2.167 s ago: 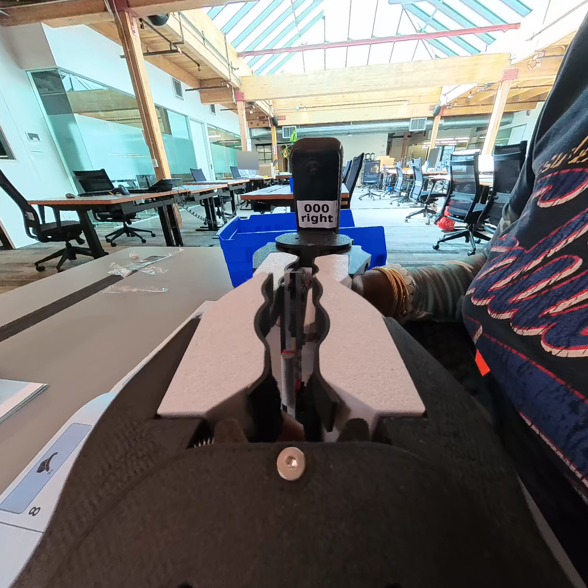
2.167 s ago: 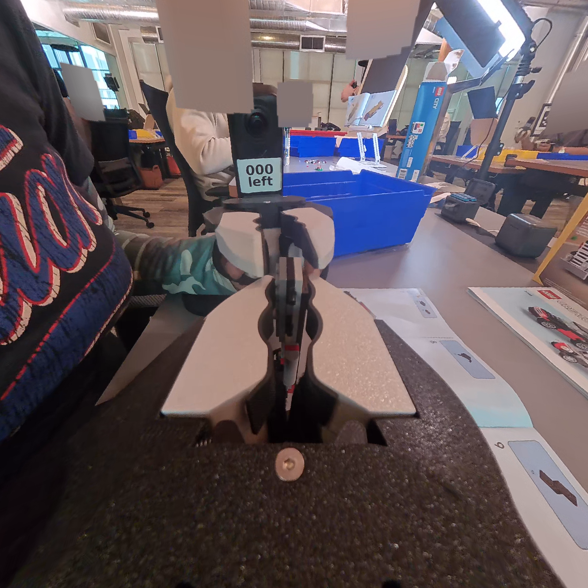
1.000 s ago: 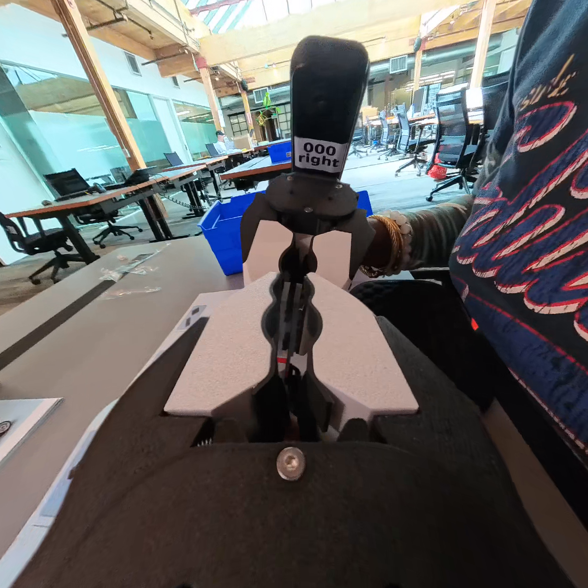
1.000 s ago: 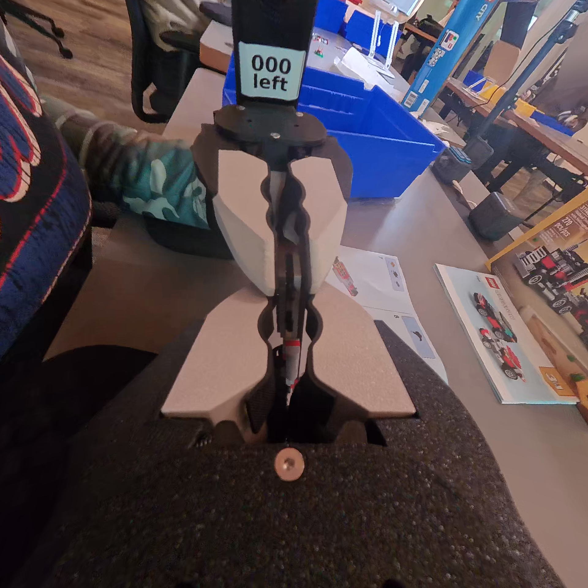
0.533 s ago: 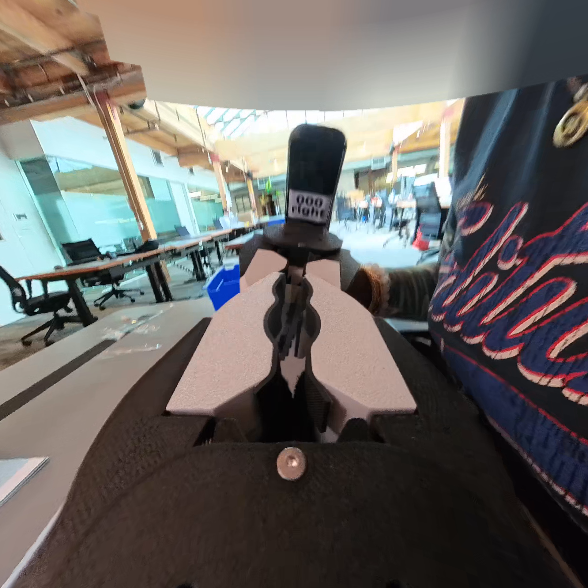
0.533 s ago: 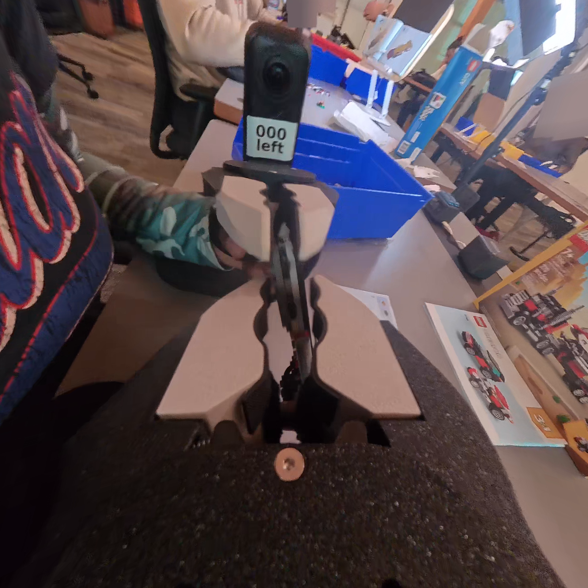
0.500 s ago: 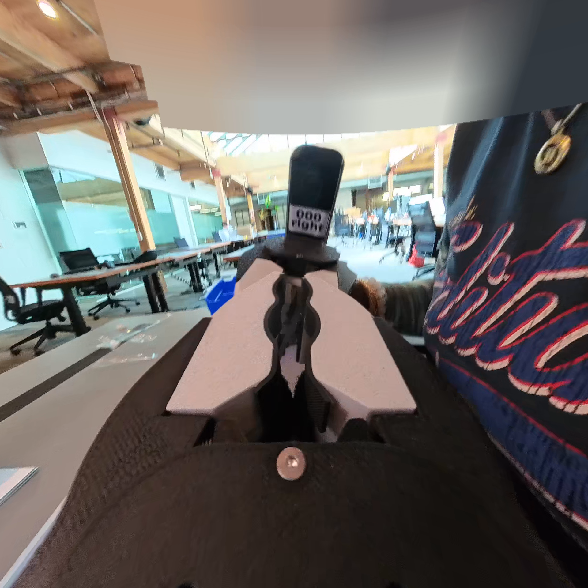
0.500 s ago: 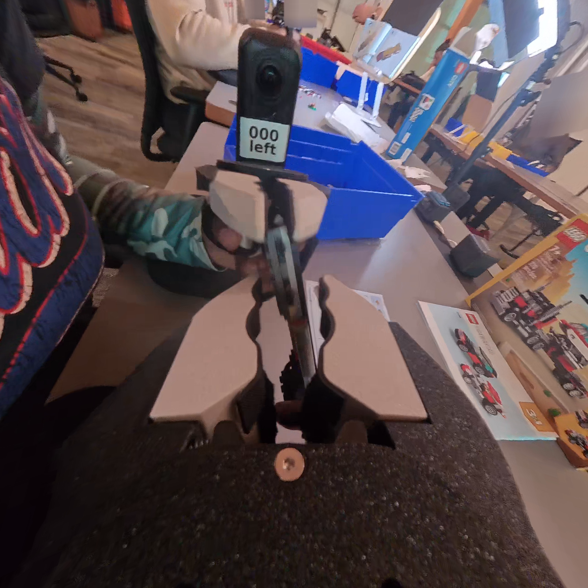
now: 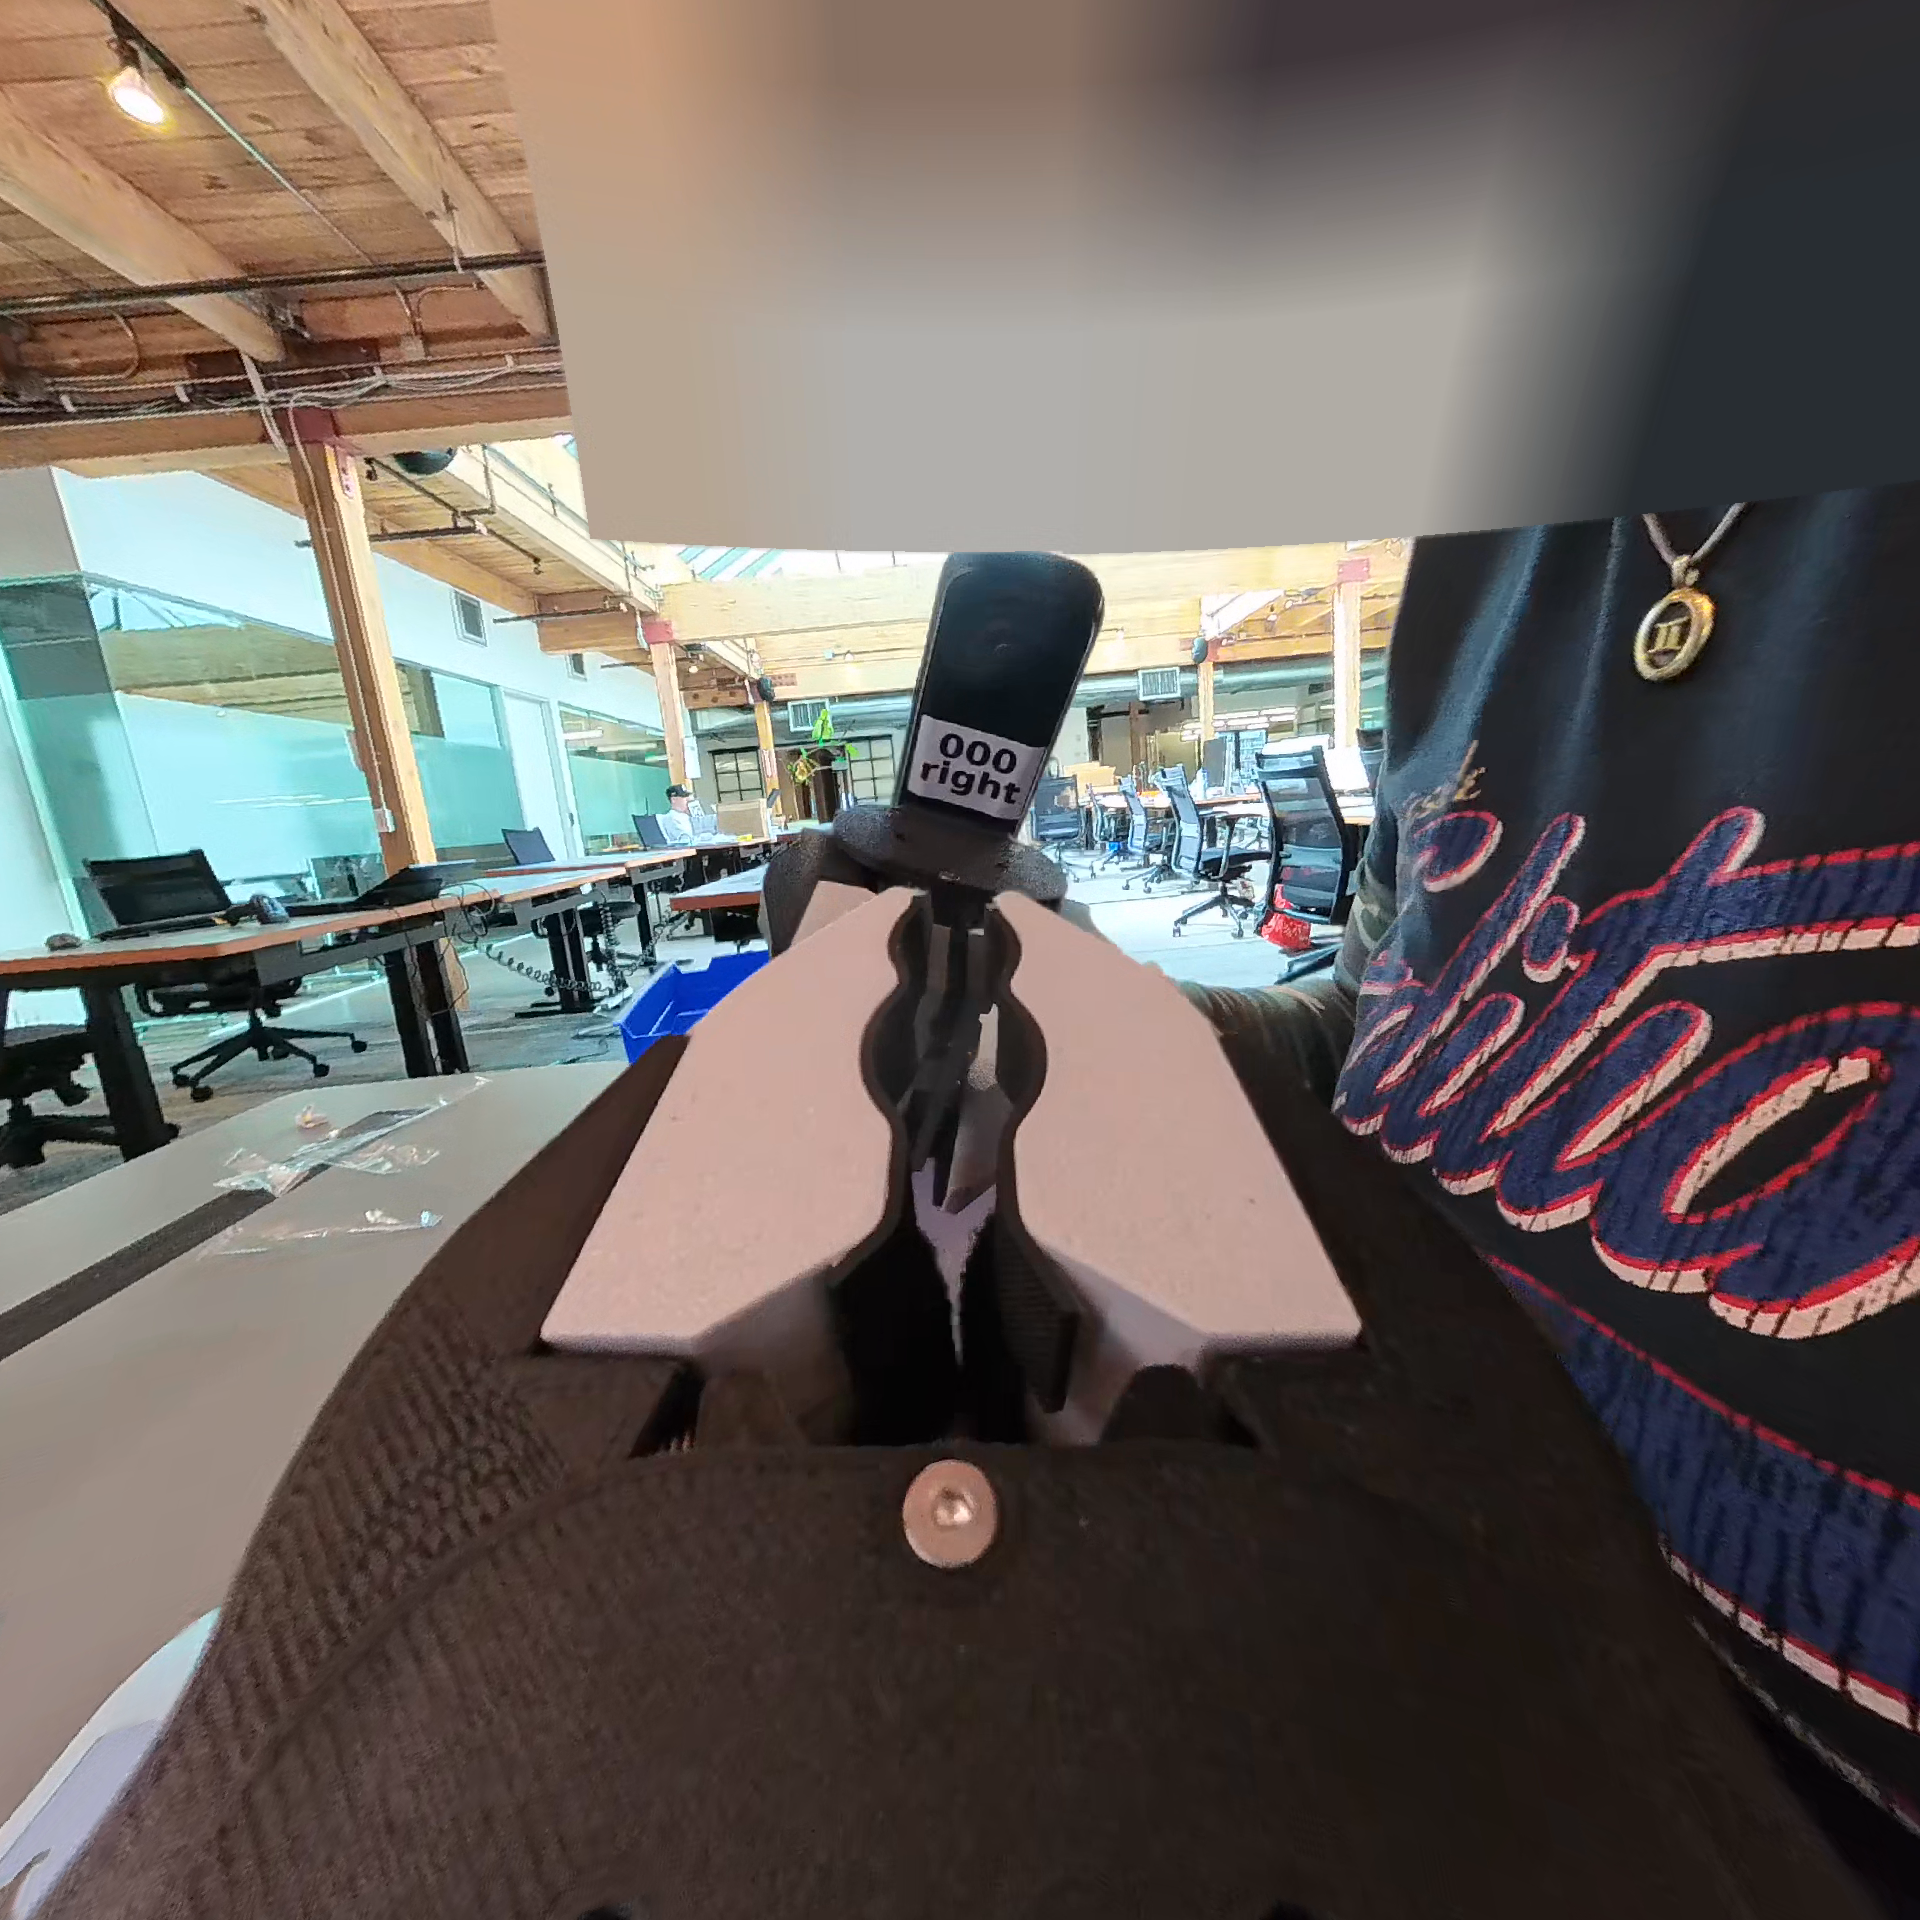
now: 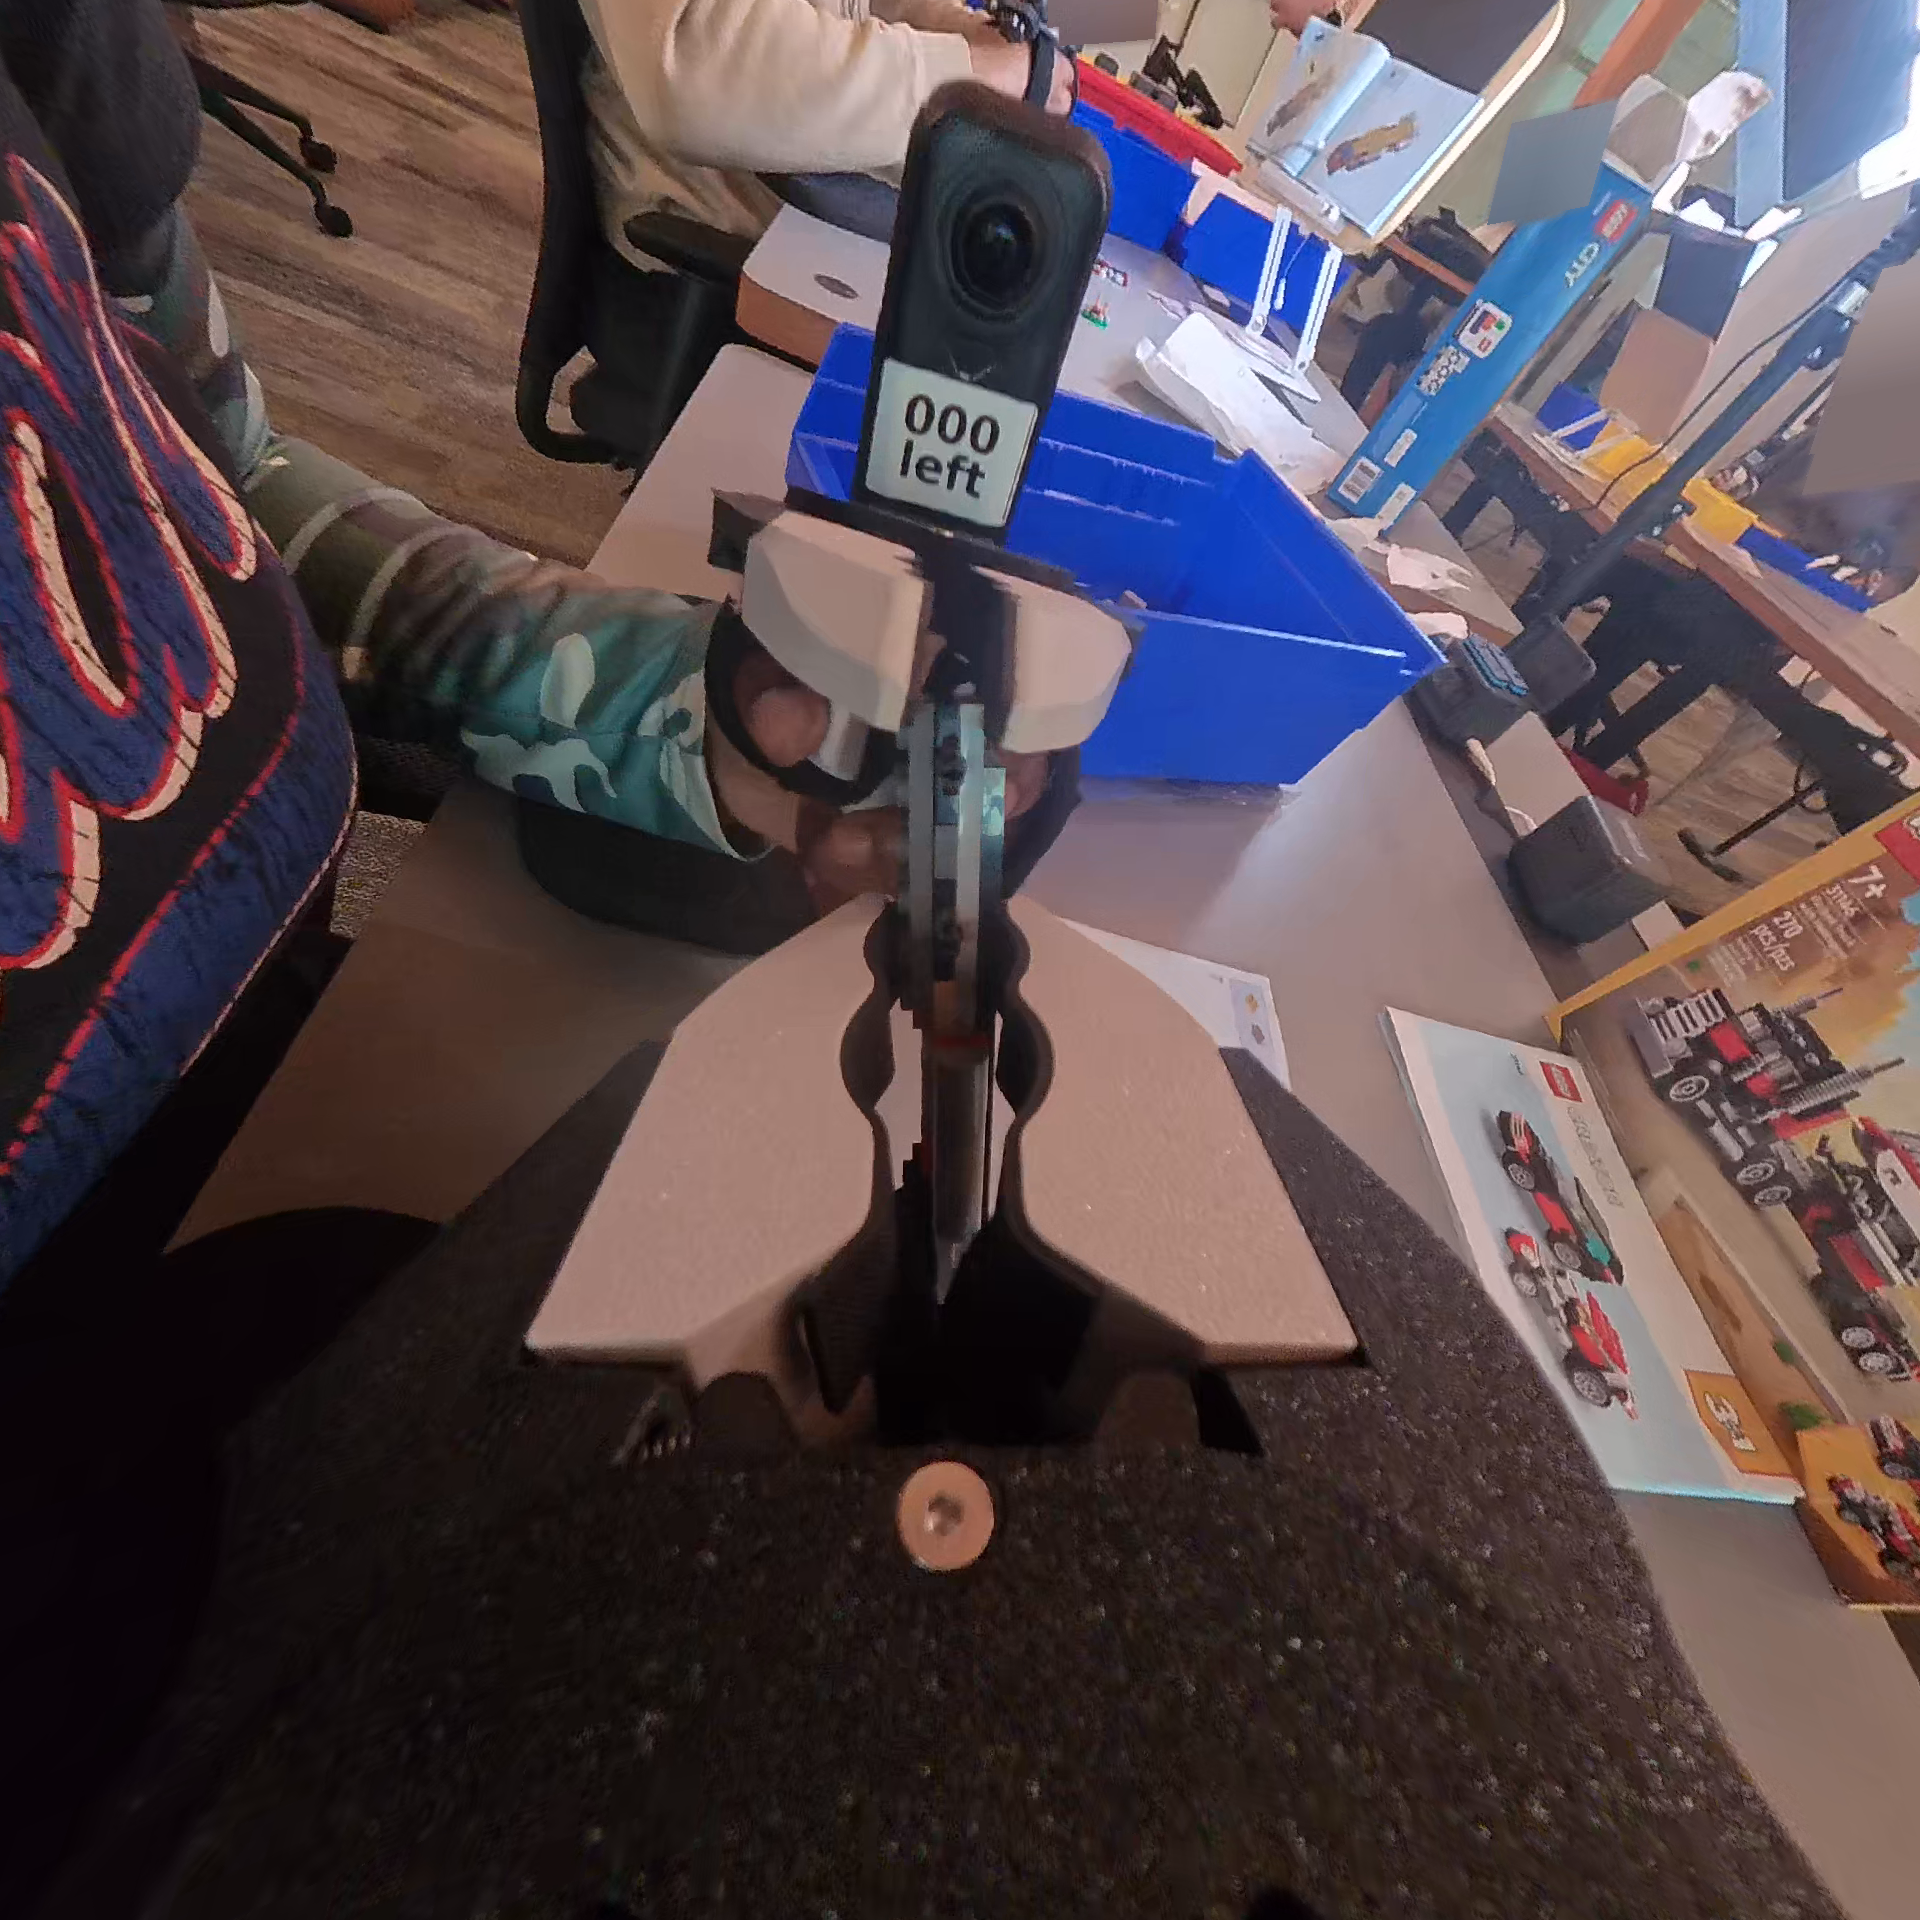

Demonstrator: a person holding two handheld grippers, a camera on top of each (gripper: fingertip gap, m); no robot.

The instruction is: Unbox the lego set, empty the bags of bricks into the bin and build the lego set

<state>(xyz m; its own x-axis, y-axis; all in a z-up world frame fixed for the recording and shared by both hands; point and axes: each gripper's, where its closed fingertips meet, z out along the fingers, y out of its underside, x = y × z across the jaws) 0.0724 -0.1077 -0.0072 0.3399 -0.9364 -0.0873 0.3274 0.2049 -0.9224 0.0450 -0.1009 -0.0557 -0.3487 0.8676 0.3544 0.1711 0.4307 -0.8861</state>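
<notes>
My two grippers face each other tip to tip above the grey table. Between them is a thin, flat lego assembly, seen edge-on, dark grey with a small red part. My right gripper is shut on its near end. My left gripper is shut on its far end. In the left wrist view the left gripper pinches the same dark piece, and the right gripper's camera rises just beyond. Most of the assembly is hidden between the fingers.
A blue bin stands on the table behind the left gripper. An instruction booklet, the lego box and an open instruction sheet lie to the right. Empty clear bags lie on the far table. The person's torso is close. The grippers' ends are close to 5 centimeters from one another.
Both grippers have risen from the table together with the piece held between them, and both views have tilted upward. The right jaws widened briefly and have closed again.
</notes>
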